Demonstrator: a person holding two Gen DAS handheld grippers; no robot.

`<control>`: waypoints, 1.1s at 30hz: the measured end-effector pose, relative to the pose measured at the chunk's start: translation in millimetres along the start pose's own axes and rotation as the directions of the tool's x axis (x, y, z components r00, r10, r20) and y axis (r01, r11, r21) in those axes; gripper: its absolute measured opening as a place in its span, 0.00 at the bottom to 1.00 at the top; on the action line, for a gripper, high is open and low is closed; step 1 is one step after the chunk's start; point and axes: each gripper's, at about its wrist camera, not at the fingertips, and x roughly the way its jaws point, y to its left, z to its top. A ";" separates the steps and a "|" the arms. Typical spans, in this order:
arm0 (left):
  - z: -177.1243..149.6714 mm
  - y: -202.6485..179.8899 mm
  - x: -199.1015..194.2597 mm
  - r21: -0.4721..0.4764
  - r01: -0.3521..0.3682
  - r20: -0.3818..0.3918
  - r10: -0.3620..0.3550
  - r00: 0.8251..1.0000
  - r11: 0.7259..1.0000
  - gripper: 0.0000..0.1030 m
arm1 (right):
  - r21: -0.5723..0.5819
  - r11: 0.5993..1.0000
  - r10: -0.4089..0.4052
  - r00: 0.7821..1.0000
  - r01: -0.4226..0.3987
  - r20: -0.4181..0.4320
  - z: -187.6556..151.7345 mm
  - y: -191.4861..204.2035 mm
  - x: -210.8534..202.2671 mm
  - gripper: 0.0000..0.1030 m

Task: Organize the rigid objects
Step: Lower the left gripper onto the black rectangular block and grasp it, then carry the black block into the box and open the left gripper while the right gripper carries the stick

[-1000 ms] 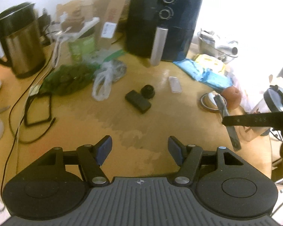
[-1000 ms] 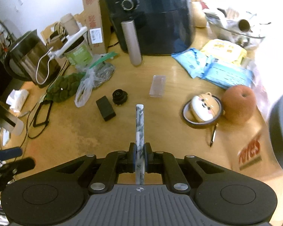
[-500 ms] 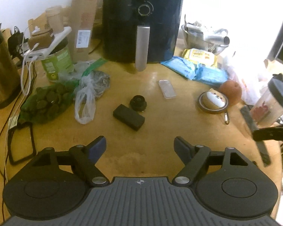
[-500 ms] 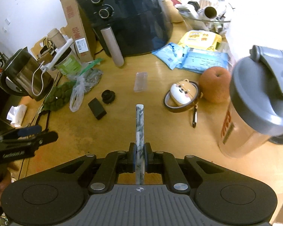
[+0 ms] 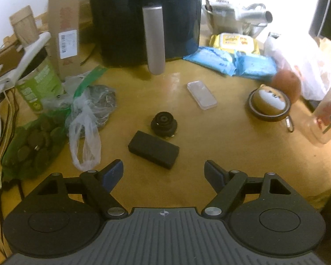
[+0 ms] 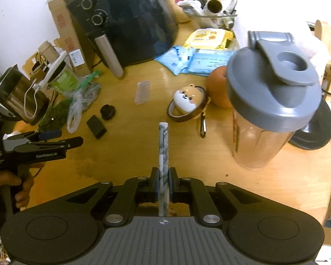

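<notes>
My left gripper (image 5: 163, 167) is open above the wooden table (image 5: 209, 145), its jaws wide with nothing between them. A black rectangular box (image 5: 153, 149) lies just ahead of its fingertips, with a black round cap (image 5: 164, 124) behind it and a clear plastic case (image 5: 202, 95) farther back. My right gripper (image 6: 163, 176) is shut on a grey-white marbled stick (image 6: 163, 145) that juts forward above the table. The right wrist view also has the left gripper (image 6: 70, 137) at the left, in a person's hand, near the black box (image 6: 96, 126).
A dark air fryer (image 5: 143, 17) stands at the back. Bags of greens (image 5: 37, 141) and a kettle (image 6: 17, 97) crowd the left. A tape roll holding a dog-shaped case (image 6: 188, 103), an orange (image 6: 217, 88) and a grey-lidded shaker bottle (image 6: 269, 101) stand at the right.
The left gripper's jaws have widened and it has come down closer to the black box. The right gripper has shifted right with the stick, bringing the shaker bottle into view.
</notes>
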 end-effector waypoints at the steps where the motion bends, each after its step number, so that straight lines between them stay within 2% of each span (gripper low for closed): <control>1: 1.3 1.4 4.7 0.012 -0.001 0.001 0.001 1.000 1.000 0.78 | 0.004 1.000 -0.004 1.000 0.004 0.002 0.0 -1.3 -0.8 0.11; 13: 17.0 12.1 55.6 0.159 0.034 -0.050 -0.026 0.998 0.987 0.78 | 0.068 0.997 -0.043 0.999 0.042 0.010 -4.7 -17.3 -7.2 0.11; 18: 18.8 15.6 68.0 0.191 0.061 -0.078 -0.047 0.996 0.980 0.78 | 0.090 0.994 -0.057 0.998 0.056 0.014 -6.6 -21.5 -9.5 0.11; 20: 18.3 14.8 69.7 0.206 0.071 -0.082 -0.055 0.995 0.976 0.69 | 0.096 0.994 -0.060 0.998 0.058 0.016 -6.8 -22.3 -9.9 0.11; 27: 17.5 13.3 68.5 0.183 0.064 -0.095 -0.047 0.994 0.981 0.68 | 0.106 0.993 -0.061 0.998 0.059 0.019 -9.6 -21.3 -11.1 0.11; 33: 11.6 7.3 60.5 0.148 0.019 -0.126 0.000 0.992 0.989 0.67 | 0.092 0.994 -0.059 0.998 0.056 0.023 -10.0 -17.8 -12.7 0.11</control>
